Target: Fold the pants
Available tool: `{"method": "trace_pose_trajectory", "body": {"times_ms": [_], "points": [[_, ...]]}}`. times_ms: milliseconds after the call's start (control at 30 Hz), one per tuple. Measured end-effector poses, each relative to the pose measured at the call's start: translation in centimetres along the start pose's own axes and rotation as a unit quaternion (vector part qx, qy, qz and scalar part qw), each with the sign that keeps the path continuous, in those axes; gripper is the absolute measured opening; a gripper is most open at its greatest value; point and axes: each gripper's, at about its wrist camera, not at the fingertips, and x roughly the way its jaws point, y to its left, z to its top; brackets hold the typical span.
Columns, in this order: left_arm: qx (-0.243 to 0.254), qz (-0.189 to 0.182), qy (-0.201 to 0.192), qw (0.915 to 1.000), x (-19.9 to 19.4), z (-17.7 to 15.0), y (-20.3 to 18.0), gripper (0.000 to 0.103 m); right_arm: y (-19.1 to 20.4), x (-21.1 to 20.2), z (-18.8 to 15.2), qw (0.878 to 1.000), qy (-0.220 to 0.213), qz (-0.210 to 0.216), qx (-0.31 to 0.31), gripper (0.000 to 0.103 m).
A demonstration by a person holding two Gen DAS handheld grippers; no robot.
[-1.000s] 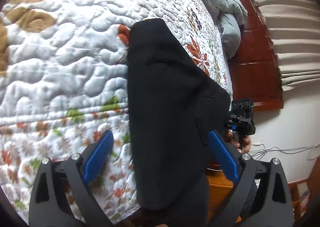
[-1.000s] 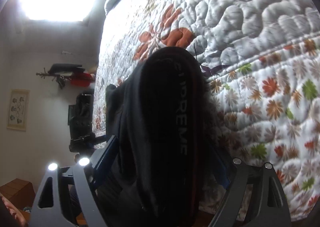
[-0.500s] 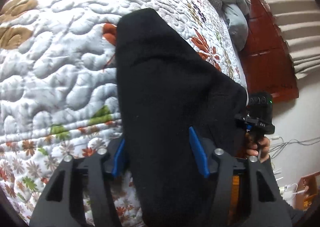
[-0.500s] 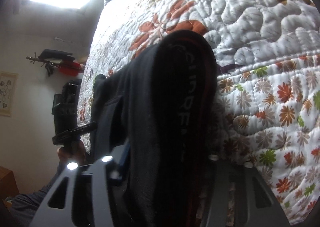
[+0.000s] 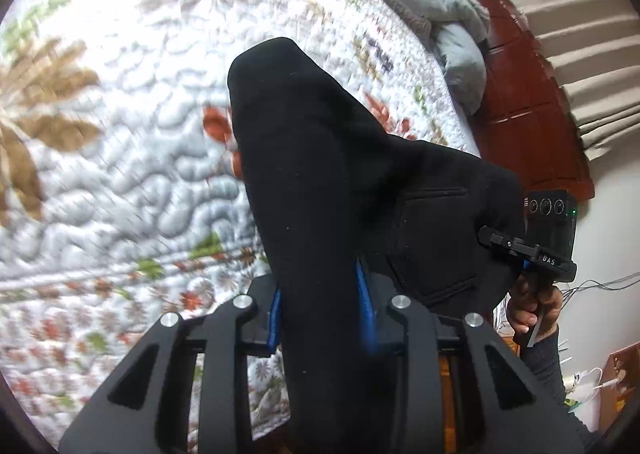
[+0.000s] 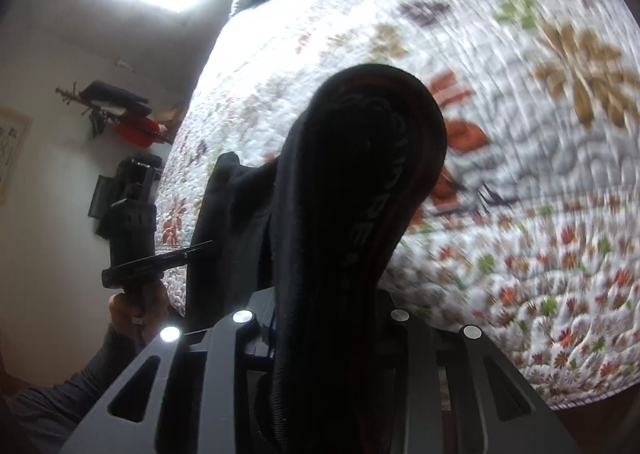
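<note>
Black fabric: we hold the pants (image 5: 320,158) lifted above the quilted bed (image 5: 120,174), one end in each claw, the far end arching toward the quilt.
Left claw: our left claw (image 5: 320,314) is pinched narrow on a thick bunch of the cloth, blue pads pressed into it on both sides.
Right claw: our right claw (image 6: 324,338) is likewise closed on the pants, though the cloth hides its pads; in the left view it grips the pocketed part at the right.
Why held so: we judge the two grips keep the garment taut and off the bed so it can be laid flat or doubled over.
Writing: pale letters run down the pants (image 6: 360,214) in the right view, too dim to read; the other claw's body shows "DAS".
</note>
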Motion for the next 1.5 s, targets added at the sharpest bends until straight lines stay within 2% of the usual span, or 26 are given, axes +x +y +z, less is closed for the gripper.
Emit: {"method": "trace_pose_trajectory", "body": {"times_ms": [167, 267, 400, 600, 700, 800, 900, 967, 1033, 1100, 1133, 1167, 1233, 1267, 1300, 1333, 1400, 1467, 1500], "points": [[0.015, 0.018, -0.038, 0.999, -5.6, 3.1, 0.8, 0.029, 4.6, 2.1, 4.7, 0.999, -0.01, 0.018, -0.031, 0.03], [0.01, 0.034, -0.061, 0.9975, -9.4, 5.7, 2.8, 0.029, 7.7, 5.3, 8.6, 0.998, -0.013, 0.034, -0.051, 0.03], [-0.012, 0.056, -0.076, 0.9954, -13.8, 9.8, 7.6, 0.029, 11.8, 11.9, 14.6, 0.996, 0.003, 0.052, -0.067, 0.03], [-0.065, 0.082, -0.069, 0.9922, -17.0, 14.5, 16.7, 0.029, 15.7, 23.1, 21.0, 0.994, 0.052, 0.058, -0.074, 0.03], [-0.098, 0.094, -0.054, 0.9893, -16.8, 15.5, 21.3, 0.029, 16.2, 28.1, 22.5, 0.993, 0.079, 0.057, -0.069, 0.03], [-0.119, 0.103, -0.035, 0.9869, -16.1, 15.5, 24.6, 0.03, 15.1, 31.5, 23.0, 0.992, 0.099, 0.057, -0.052, 0.03], [-0.129, 0.079, -0.033, 0.988, -15.8, 15.2, 26.2, 0.035, 13.2, 32.6, 23.1, 0.991, 0.108, 0.072, -0.031, 0.032], [-0.129, 0.073, -0.037, 0.9882, -15.4, 15.0, 26.6, 0.04, 12.6, 33.1, 22.9, 0.99, 0.112, 0.076, -0.028, 0.038], [-0.129, 0.07, -0.043, 0.9883, -15.4, 14.5, 26.9, 0.043, 12.5, 33.5, 22.9, 0.99, 0.116, 0.079, -0.019, 0.05], [-0.128, 0.066, -0.055, 0.988, -15.7, 14.3, 26.4, 0.053, 12.6, 32.7, 23.0, 0.991, 0.107, 0.075, -0.018, 0.056], [-0.121, 0.078, -0.068, 0.9873, -16.3, 14.1, 25.8, 0.056, 12.8, 31.9, 23.0, 0.993, 0.094, 0.067, -0.019, 0.056], [-0.113, 0.088, -0.078, 0.9866, -17.3, 13.6, 25.7, 0.063, 12.8, 30.8, 23.3, 0.995, 0.078, 0.064, -0.02, 0.056], [-0.084, 0.128, -0.121, 0.9806, -19.9, 13.3, 24.1, 0.07, 13.3, 27.4, 24.1, 0.999, 0.017, 0.037, -0.026, 0.056], [-0.072, 0.137, -0.137, 0.9785, -20.9, 13.4, 23.5, 0.073, 13.8, 25.5, 24.6, 0.999, -0.014, 0.033, -0.03, 0.055], [-0.054, 0.139, -0.156, 0.9765, -22.0, 13.5, 22.4, 0.074, 14.3, 24.4, 24.8, 0.998, -0.029, 0.04, -0.033, 0.049], [-0.043, 0.134, -0.167, 0.9758, -22.6, 13.8, 21.7, 0.075, 15.0, 23.7, 25.0, 0.997, -0.04, 0.047, -0.038, 0.045], [-0.018, 0.11, -0.19, 0.9755, -23.1, 14.5, 19.9, 0.079, 17.4, 23.3, 25.5, 0.995, -0.049, 0.061, -0.062, 0.044], [-0.002, 0.082, -0.194, 0.9775, -22.5, 15.2, 19.1, 0.08, 18.9, 24.2, 25.8, 0.994, -0.042, 0.066, -0.076, 0.043], [0.002, 0.065, -0.186, 0.9803, -20.8, 16.5, 18.2, 0.08, 19.4, 25.5, 26.0, 0.994, -0.033, 0.069, -0.073, 0.042]]}}
